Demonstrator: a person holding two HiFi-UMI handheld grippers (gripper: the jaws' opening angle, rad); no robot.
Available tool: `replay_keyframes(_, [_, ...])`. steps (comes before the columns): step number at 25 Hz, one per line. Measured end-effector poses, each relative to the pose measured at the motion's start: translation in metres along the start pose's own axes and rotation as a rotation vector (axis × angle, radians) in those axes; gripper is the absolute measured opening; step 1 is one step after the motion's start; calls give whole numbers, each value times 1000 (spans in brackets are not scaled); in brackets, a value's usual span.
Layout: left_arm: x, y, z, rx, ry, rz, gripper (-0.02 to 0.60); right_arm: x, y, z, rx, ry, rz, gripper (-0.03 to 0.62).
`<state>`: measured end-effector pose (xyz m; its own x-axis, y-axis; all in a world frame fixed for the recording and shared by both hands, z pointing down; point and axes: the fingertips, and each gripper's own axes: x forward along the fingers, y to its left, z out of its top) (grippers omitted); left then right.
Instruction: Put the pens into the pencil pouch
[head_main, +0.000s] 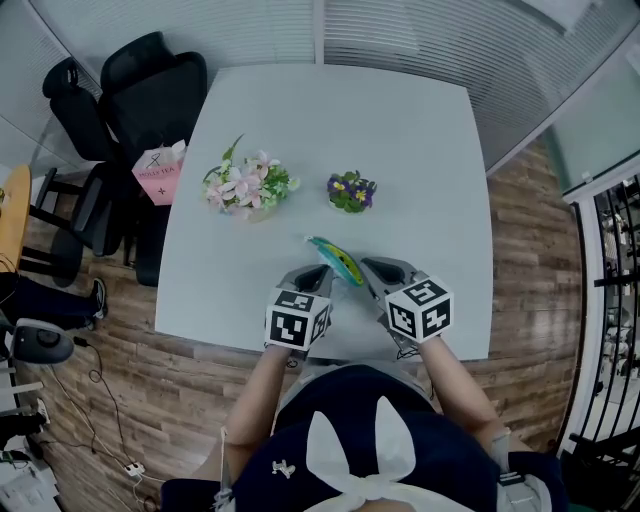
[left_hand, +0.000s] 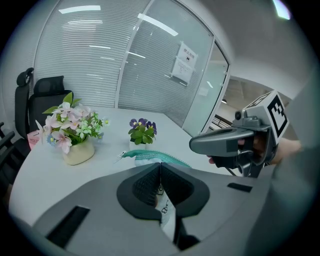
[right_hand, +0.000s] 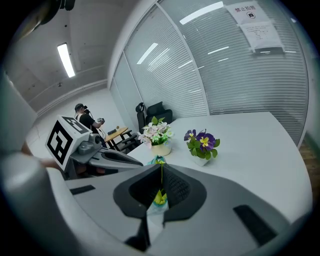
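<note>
- Teal pouch (head_main: 335, 261) is hanging between my two grippers, lifted just off the desk (head_main: 400, 150) near its front edge.
- My left gripper (left_hand: 160, 170) is pinching shut on one end of the pouch, with pale printed cloth showing between its pads.
- My right gripper (right_hand: 161, 176) is clamping tight on the other end, with a yellow-green fold and pale lining caught between its jaws.
- I am seeing no pens in any view, neither lying on the desk nor poking out of the pouch. I cannot tell whether any are already inside, or whether the zip is open.
- I am judging both grips to be thin, since each gripper is biting only a fold of soft cloth. If I am pulling the ends apart too hard, one fold could be slipping free and the pouch swinging down from the other gripper.
- I am holding the pouch close to the desk's front edge, so a dropped end could be carrying it off toward my lap or the floor.
- Both grippers are busy, so fetching a pen is meaning letting one end go. The limp pouch could then be sagging shut or tipping its mouth down and spilling whatever is inside.
- Purple flowers (head_main: 351, 191) are standing just beyond the pouch, with pink flowers (head_main: 247, 187) to their left. A wide swing forward could be knocking a pot over.
</note>
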<state>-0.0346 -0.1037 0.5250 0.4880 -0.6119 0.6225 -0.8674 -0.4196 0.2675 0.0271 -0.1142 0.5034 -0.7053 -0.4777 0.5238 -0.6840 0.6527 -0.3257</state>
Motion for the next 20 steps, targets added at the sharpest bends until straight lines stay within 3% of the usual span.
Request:
replay_keyframes(8, [27,4,-15,55,63,18,24,-2,-2,-2,10,-2,-18,11])
replay_keyframes(14, [53,12,-42,127,180,35,24,1,-7,-6,28,8,-30,11])
replay_keyframes(20, [71,16,-71,121,261,17,23,6,-11,-9,47,19,-38,9])
